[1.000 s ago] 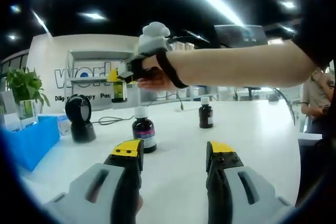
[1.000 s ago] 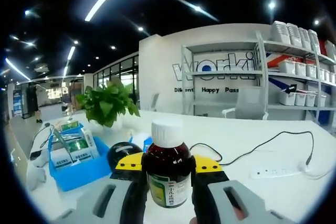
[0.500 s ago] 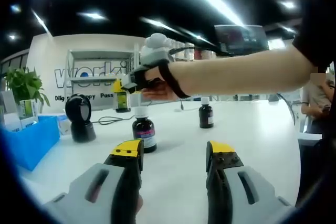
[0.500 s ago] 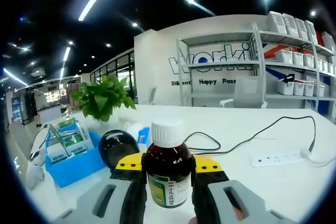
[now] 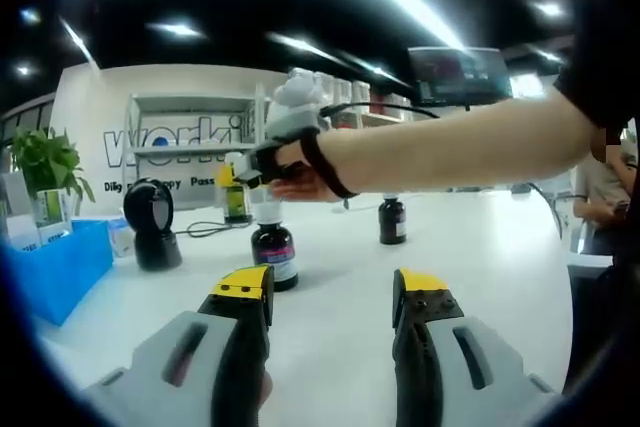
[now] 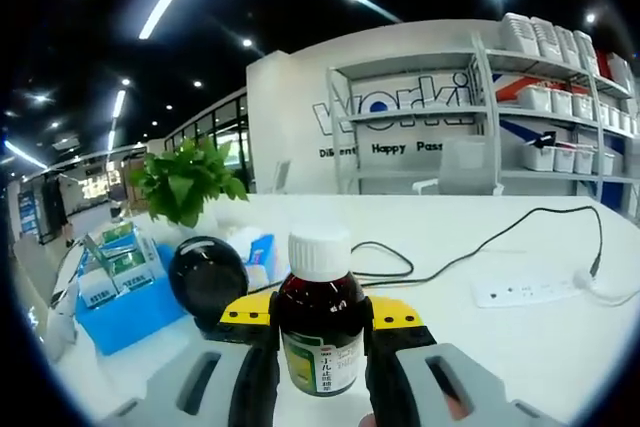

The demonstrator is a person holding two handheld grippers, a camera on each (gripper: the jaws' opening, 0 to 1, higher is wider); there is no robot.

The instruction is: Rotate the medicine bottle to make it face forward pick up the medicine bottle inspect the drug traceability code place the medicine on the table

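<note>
Right gripper fingers clamp one medicine bottle; left gripper fingers apart; two bottles on table.

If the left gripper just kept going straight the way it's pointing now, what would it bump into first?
Most likely nothing soon: the left gripper is open over bare white table. The labelled medicine bottle stands just left of that line, a smaller bottle slightly right and farther off. Depth is hard to judge.

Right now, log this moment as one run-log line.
right claw: shut on medicine bottle, held upright above table | left claw: open, holding nothing | two bottles standing on table
</note>
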